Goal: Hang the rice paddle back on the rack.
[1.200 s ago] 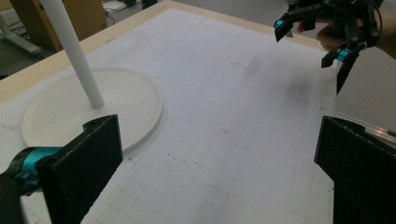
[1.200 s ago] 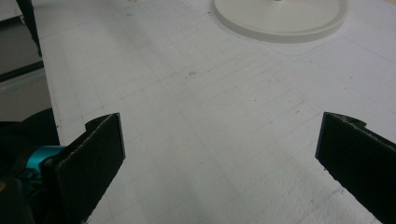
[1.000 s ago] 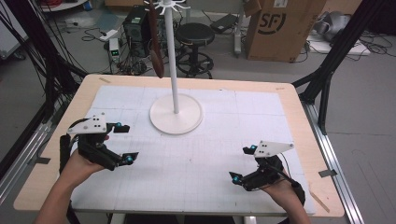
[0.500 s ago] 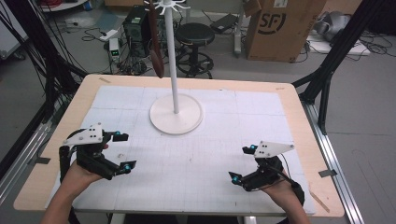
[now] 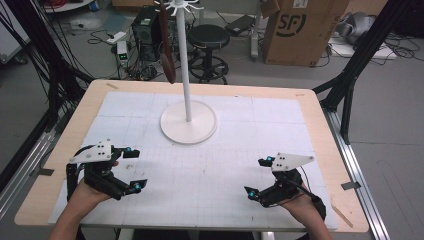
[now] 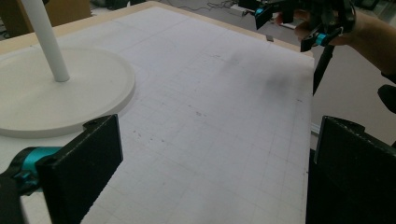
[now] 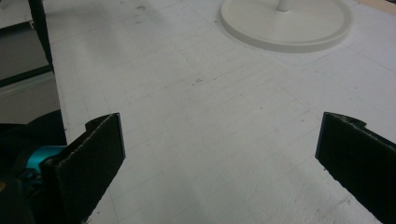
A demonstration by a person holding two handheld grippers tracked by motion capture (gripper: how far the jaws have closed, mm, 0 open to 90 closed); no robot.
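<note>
The left gripper [image 5: 131, 170] has drawn back toward the near left corner of the surface [image 5: 310, 107] since a second ago, jaws spread wide and empty. The right gripper [image 5: 258, 176] has not moved, also released, holding nothing. The white stand [image 5: 188, 122] rises mid-surface, well apart from both, a brown utensil [image 5: 165, 42] hanging from its top.
</note>
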